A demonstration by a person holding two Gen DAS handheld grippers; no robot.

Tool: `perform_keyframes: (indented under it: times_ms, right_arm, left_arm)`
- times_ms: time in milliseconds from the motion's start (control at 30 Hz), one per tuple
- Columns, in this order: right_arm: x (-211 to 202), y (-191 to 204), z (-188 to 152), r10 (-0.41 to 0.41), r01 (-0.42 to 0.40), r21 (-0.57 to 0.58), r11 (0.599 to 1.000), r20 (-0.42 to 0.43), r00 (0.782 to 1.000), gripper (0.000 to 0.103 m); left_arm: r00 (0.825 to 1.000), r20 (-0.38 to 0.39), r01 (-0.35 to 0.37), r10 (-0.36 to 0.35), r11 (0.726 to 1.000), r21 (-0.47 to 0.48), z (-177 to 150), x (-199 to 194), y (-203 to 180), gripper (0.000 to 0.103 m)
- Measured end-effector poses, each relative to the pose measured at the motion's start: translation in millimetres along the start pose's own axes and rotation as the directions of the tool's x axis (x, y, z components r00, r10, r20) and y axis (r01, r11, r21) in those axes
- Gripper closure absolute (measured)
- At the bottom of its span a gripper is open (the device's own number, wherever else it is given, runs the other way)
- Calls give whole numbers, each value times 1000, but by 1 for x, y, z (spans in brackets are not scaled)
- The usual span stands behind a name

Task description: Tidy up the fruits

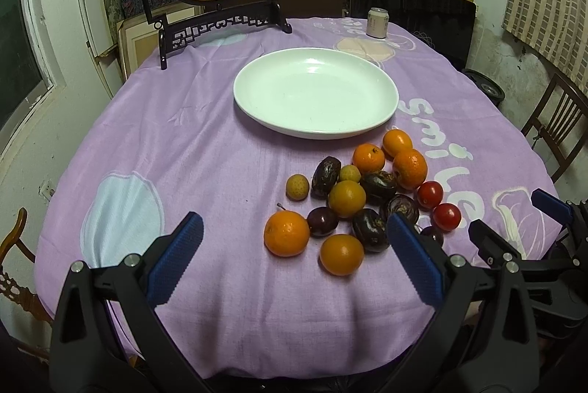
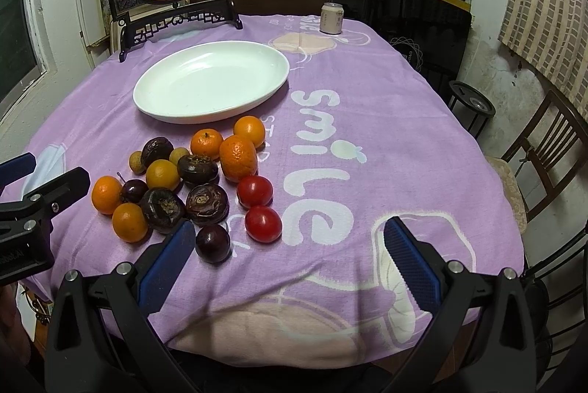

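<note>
Both grabbers sit low at the near edge of the table. The left gripper [image 1: 294, 249] has its jaws wide apart and holds nothing. The right gripper [image 2: 288, 255] is spread wide and empty too. I think they wait there, ready to pick.

Just past them the fruits [image 1: 362, 194] lie in one bunch on the purple cloth [image 1: 205, 143], touching each other: oranges, dark ones, two red tomatoes [image 2: 259, 207].

Behind the bunch sits a white plate [image 1: 257, 106] with nothing in it, likely where the fruits should go.

The cloth says "Smile". Far back stands a can [image 2: 332, 18]; its label is too small to read.
</note>
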State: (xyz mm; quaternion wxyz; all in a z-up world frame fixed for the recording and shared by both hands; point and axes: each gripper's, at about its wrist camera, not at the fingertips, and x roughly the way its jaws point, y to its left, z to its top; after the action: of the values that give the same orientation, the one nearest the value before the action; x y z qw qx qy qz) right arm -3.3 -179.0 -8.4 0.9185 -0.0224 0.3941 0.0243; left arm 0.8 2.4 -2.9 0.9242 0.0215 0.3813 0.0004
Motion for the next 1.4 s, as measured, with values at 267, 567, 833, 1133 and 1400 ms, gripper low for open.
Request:
perform_keyframes:
  times_ms: [267,567,833,1133,1400]
  right_arm:
    - [1,1,0,1,-1,1,1000,0,1000,1]
    - [0,2,1,1,-1,1,1000,-1,1000,1]
    - [-1,3,3,2,-2,2,1000,-2,1000,1]
    - [-2,4,6,3,-3,2,1000,-3,1000,1]
    - [-3,8,8,2,-2,1,1000,-5,1000,1]
  left_arm:
    - [1000,-2,1,-1,1000,-1,0,0,0,2]
    - [1000,-4,2,-2,1000,-2,0,1,1,2]
    - [1000,-6,3,-3,1000,-3,0,1,1,2]
    - [1000,-12,3,-3,1000,-3,-4,0,0,2]
    - [1000,-10,6,-6,1000,1,-8,-2,-3,2]
